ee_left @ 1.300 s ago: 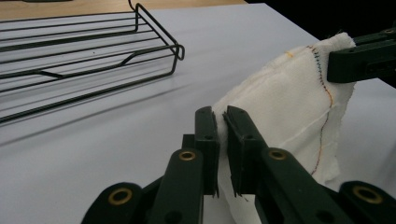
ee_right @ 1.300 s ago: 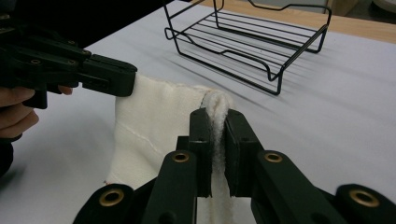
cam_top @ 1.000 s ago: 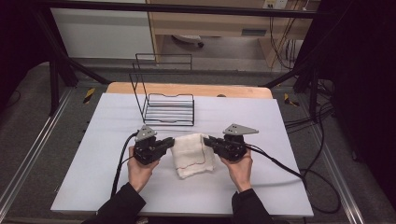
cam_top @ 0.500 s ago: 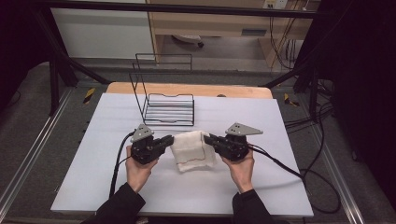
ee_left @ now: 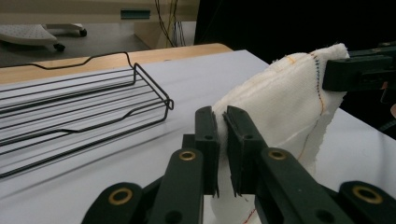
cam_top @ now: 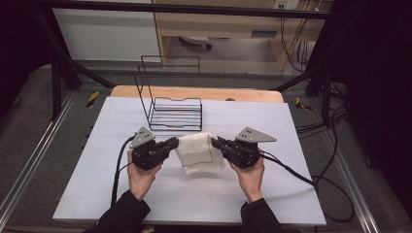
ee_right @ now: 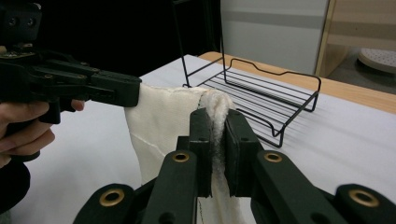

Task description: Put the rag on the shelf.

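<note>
A single white cloth [cam_top: 199,153] hangs between the two grippers, lifted off the white table [cam_top: 291,194] along its upper edge. The left gripper [cam_top: 171,143] pinches the cloth's left edge, its jaws pressed together on the fabric; the left gripper view shows the weave bunched between the two black pads [ee_left: 207,135]. The right gripper [cam_top: 216,142] pinches the opposite edge in the same manner, with a fold of cloth squeezed between its jaws in the right gripper view. The cloth spans the gap from one pair of jaws to the other, and its lower part sags toward the table just in front of both hands.

Count: one cloth, two grippers, two hands, one black wire rack [cam_top: 175,114], which stands beyond the grippers, near the cloth but apart from it.

A thin dark or reddish stitched line runs along the cloth's border [ee_left: 321,100]. The cloth's lower hem is cut off at the bottom of both gripper views, and whether it touches the table cannot be told. The pinched portions are hidden inside the jaws.
</note>
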`<state>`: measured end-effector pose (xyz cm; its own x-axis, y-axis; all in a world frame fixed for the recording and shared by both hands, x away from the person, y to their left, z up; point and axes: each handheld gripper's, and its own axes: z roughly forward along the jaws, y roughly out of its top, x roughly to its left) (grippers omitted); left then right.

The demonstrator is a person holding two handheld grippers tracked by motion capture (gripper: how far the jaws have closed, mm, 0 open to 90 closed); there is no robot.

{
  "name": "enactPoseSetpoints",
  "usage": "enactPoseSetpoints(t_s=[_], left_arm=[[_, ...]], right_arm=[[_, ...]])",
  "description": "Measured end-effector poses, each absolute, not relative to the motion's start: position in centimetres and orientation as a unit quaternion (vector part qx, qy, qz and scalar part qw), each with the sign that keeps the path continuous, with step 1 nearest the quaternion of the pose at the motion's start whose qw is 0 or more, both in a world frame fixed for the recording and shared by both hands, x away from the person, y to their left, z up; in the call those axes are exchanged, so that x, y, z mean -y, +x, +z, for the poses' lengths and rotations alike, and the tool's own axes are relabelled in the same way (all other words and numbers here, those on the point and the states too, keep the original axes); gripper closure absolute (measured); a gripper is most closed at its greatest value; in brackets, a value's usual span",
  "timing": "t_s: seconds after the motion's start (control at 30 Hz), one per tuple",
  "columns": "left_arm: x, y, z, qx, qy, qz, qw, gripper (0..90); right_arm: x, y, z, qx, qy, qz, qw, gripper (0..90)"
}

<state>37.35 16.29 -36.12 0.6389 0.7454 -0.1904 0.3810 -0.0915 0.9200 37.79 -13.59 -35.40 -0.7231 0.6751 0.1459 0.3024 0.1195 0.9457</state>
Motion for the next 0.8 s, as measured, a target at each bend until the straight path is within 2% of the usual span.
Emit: enactPoseSetpoints(t_s=[0.8], left_arm=[[-17.8,36.8,-32.8,-0.386,0.685,0.202,0.584,83.1]], right_arm=[[12.1,37.2,-32.7,-0.698,0.318,0.613,0.189,83.0]])
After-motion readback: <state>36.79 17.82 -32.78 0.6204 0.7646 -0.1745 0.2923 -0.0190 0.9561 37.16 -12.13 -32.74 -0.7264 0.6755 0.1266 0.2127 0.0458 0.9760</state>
